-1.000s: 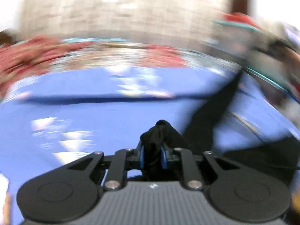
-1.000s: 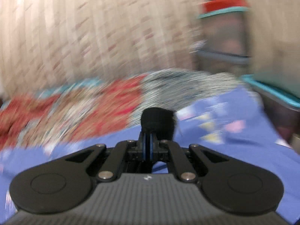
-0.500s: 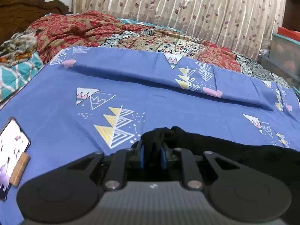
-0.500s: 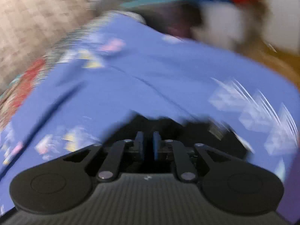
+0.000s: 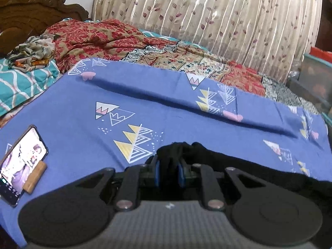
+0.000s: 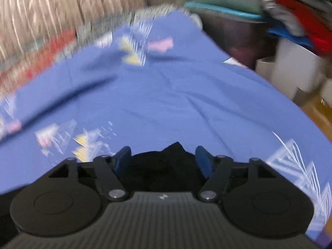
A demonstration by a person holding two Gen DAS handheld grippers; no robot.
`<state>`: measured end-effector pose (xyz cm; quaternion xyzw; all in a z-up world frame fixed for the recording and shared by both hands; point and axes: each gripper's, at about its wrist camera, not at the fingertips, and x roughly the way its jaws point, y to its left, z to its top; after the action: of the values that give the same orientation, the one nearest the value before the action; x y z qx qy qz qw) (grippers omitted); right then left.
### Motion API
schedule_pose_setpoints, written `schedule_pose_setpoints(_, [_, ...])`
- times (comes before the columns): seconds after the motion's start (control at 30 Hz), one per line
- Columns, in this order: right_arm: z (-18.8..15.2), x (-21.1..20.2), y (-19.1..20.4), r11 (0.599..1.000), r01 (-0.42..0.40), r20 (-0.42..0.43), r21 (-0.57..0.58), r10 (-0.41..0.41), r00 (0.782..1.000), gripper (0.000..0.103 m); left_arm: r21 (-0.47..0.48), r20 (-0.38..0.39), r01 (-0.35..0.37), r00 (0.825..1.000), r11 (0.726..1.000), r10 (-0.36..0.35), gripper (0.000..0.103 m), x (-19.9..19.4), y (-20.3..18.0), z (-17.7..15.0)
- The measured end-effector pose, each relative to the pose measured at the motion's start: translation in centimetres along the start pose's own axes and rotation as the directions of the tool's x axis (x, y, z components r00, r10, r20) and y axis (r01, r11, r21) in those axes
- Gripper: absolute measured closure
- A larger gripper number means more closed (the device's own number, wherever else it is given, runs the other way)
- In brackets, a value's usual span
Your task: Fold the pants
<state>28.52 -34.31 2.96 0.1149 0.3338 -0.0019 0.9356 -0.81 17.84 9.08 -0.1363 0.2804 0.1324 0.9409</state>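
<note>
**Black pants pinched on the left, lying loose between spread fingers on the right**

The pants (image 5: 259, 166) are soft, matte black cloth lying on a blue bedsheet (image 5: 186, 124) printed with white, yellow and pink triangles. The left gripper (image 5: 169, 172) is clamped on a bunched fold of that cloth: its 2 blue-padded fingers (image 5: 157, 173) press a dark wad that bulges up between them, and the rest of the garment trails off to the right as a long, low, rumpled band across the sheet.

In the blurred right wrist view, the right gripper (image 6: 164, 159) has its 2 blue pads (image 6: 122, 159) spread wide apart. A black peak of the pants (image 6: 174, 161) sits in the gap, and neither pad can be seen touching it. The bedsheet (image 6: 176, 95) there is smooth, with a few shallow creases.

Around the left gripper: 1 phone (image 5: 19, 164) with a lit screen leans on 1 small wooden block (image 5: 35, 176) at the left, apart from the pants. Behind the sheet lies a red floral quilt (image 5: 99, 39), then a pleated beige curtain (image 5: 207, 16) with a leaf print, and a carved dark wooden headboard (image 5: 31, 10) at far left. A long ridge crosses the sheet. On the right, stacked storage bins (image 6: 238, 29) crowd the bed's edge.
</note>
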Motion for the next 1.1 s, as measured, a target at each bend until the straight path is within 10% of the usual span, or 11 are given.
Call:
schedule_pose_setpoints(0.1, [0.0,4.8,0.0,0.998,0.045,-0.141,-0.049,-0.052,0.989,0.038,0.005,-0.004,-0.011,1.0,1.0,0.011,0.088,0.0,-0.2,0.4])
schedule_pose_setpoints(0.2, [-0.7,5.2,-0.3,0.993,0.041,-0.113,-0.109,-0.053,0.992,0.078,0.015,-0.01,-0.021,1.0,1.0,0.021,0.088,0.4,-0.5,0.8])
schedule_pose_setpoints(0.4, [4.3,3.2,-1.4,0.998,-0.034,0.047,0.044,0.032,0.998,0.078,0.031,-0.049,-0.038,0.998,0.999,0.039,0.089,5.2,-0.7,3.5])
schedule_pose_setpoints(0.67, [12.0,1.4,1.3,0.992,-0.082,0.239,0.093,0.058,0.969,0.078,-0.17,0.002,-0.057,0.998,0.984,0.058,0.089,12.3,-0.4,8.7])
schedule_pose_setpoints(0.9, [8.8,7.9,3.2,0.996,-0.025,0.049,0.083,0.021,0.999,0.077,-0.094,-0.184,-0.165,0.972,0.982,0.146,0.089,19.3,-1.2,5.2])
schedule_pose_setpoints(1.1, [8.6,6.4,1.1,0.976,-0.093,0.09,0.196,0.077,0.993,0.077,-0.159,-0.115,-0.08,0.991,0.984,0.062,0.089,15.5,-0.6,6.2])
